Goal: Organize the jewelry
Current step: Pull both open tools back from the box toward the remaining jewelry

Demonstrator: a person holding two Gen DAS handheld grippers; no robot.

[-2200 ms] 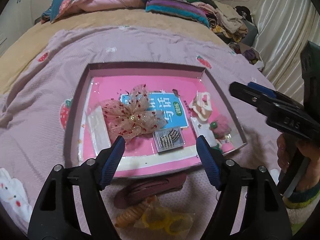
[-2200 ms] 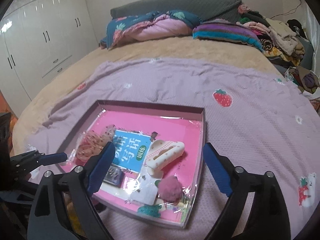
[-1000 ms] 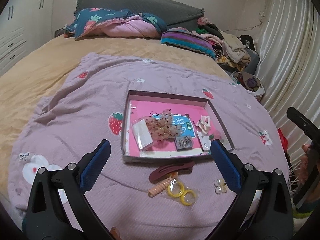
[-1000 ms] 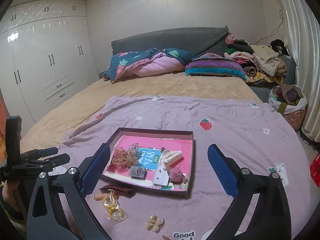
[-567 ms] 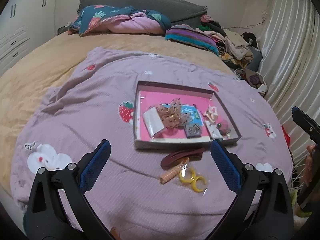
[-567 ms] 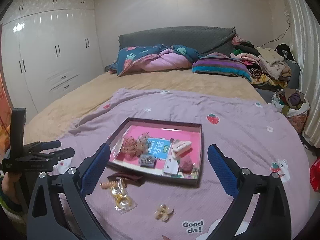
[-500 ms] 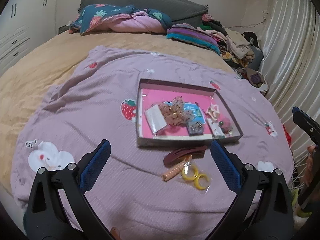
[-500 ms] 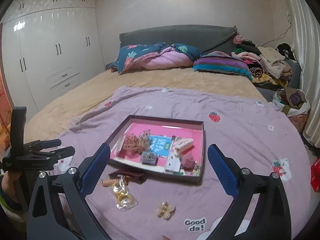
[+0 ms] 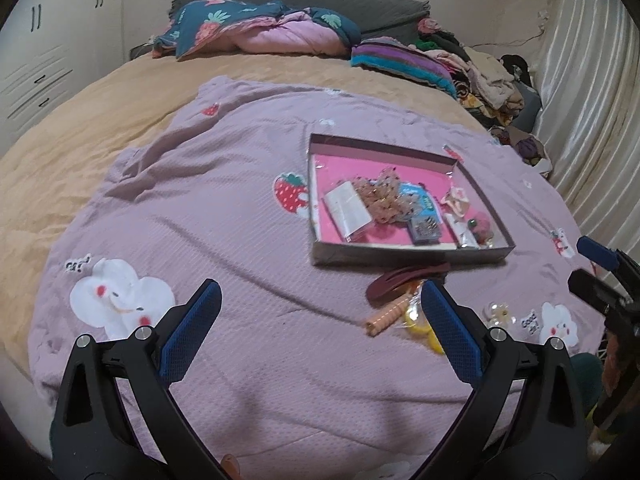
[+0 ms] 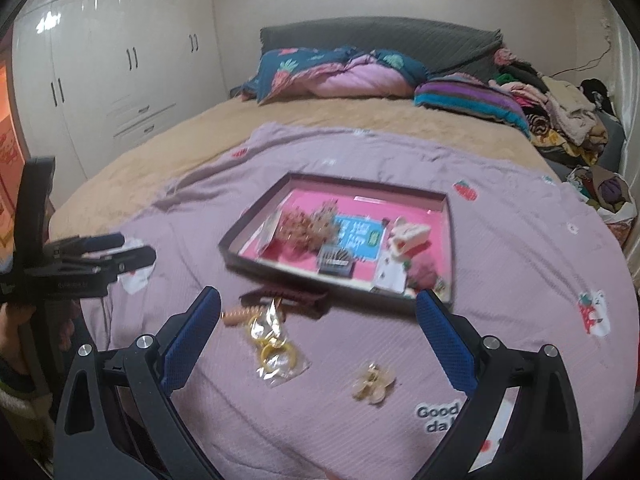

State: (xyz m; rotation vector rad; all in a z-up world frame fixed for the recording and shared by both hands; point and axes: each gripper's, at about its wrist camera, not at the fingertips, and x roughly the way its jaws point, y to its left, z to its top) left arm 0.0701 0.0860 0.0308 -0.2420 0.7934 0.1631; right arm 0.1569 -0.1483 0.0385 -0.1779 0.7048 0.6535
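Hovering with fingers spread and empty, left gripper [image 9: 318, 322] and right gripper [image 10: 318, 330]; risk: soft blanket [image 10: 520, 280] lets bagged yellow rings [image 10: 276, 354] slip, tray [image 10: 450, 240] tilt.

Each handheld gripper, the left black plastic two-finger gripper [image 9: 320, 328] and the right black plastic two-finger gripper [image 10: 318, 326], has angular arms with triangular cut-outs, silver screw heads at the joints and ribbed blue pads [image 9: 188, 330] lining the fingers. Bare skin of the person's left hand [image 10: 10, 322] shows at nine o'clock in the right wrist view, above a green and cream knitted cuff [image 10: 12, 396].
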